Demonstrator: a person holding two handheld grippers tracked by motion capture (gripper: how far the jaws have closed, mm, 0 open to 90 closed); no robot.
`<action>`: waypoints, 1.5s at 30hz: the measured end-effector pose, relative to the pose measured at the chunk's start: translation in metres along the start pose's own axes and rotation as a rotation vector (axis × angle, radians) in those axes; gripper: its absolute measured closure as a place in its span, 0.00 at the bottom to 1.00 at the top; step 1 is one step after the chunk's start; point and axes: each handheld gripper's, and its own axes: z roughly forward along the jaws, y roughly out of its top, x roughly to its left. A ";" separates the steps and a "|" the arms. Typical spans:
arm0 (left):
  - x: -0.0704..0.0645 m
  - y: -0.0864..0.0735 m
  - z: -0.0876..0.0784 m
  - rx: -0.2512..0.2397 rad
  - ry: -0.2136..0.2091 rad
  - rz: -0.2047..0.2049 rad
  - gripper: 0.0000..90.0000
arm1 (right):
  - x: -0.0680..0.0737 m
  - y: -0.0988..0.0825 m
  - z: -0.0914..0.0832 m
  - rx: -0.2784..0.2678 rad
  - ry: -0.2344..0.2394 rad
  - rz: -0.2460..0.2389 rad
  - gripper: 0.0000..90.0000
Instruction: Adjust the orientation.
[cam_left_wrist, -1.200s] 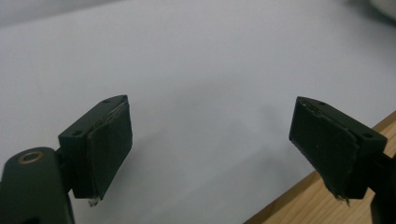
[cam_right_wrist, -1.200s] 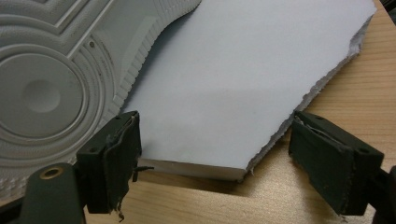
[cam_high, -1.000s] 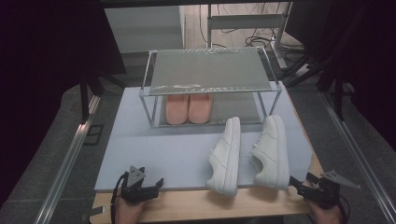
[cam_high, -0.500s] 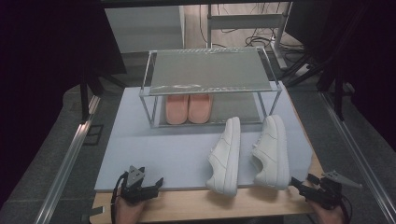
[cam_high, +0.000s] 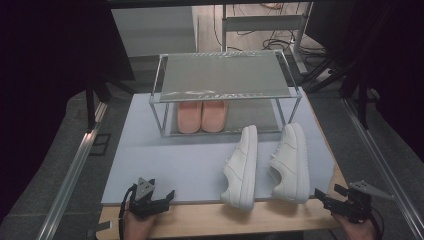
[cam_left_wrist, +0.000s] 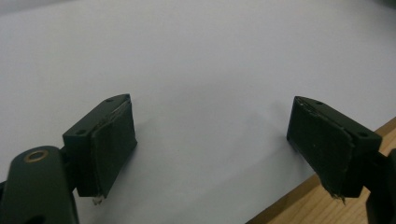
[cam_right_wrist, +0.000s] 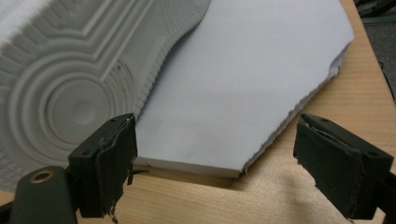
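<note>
1. When the high view is held against the two earlier pictures, almost nothing has changed: both hands rest at the near edge of the table (cam_high: 210, 220), and the two white shoes lie in the same places. The right claw (cam_high: 325, 195) has perhaps shifted a little, but I cannot say this for sure. I judge that the work on the shoes has not begun and both hands are waiting.

2. Also in the high view, the left claw (cam_high: 167, 196) sits at the near left corner of the pale mat (cam_high: 165, 160), well apart from the shoes. The left white shoe (cam_high: 241, 167) and the right white shoe (cam_high: 290, 162) lie on the mat, heels toward the person. The right claw is just beside the heel of the right shoe. Behind them stands a shoe rack (cam_high: 225, 75) with a pair of pink shoes (cam_high: 201, 116) on its lower level. Around the table the room is dark, with metal rails at both sides and cables on the floor behind.

3. In the left gripper view, the left claw (cam_left_wrist: 212, 154) is wide open and holds nothing; under it is plain mat (cam_left_wrist: 196, 70), with a strip of wooden table (cam_left_wrist: 327, 205) at the corner.

4. In the right gripper view, the right claw (cam_right_wrist: 215, 163) is also wide open and empty. The ribbed sole of the right white shoe (cam_right_wrist: 70, 70) is near its left jaw, not touching. The mat (cam_right_wrist: 257, 70) has a rough cut edge over the wood (cam_right_wrist: 243, 200).
</note>
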 end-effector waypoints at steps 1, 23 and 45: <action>0.000 0.000 0.000 0.000 0.001 -0.001 0.17 | 0.000 0.002 -0.001 0.001 0.002 -0.006 0.15; -0.001 0.000 0.000 -0.002 0.012 -0.009 0.19 | 0.023 0.040 -0.014 0.066 0.006 -0.173 0.89; -0.001 0.000 0.000 -0.002 0.017 -0.013 0.19 | 0.060 0.086 -0.009 0.056 0.071 -0.255 1.00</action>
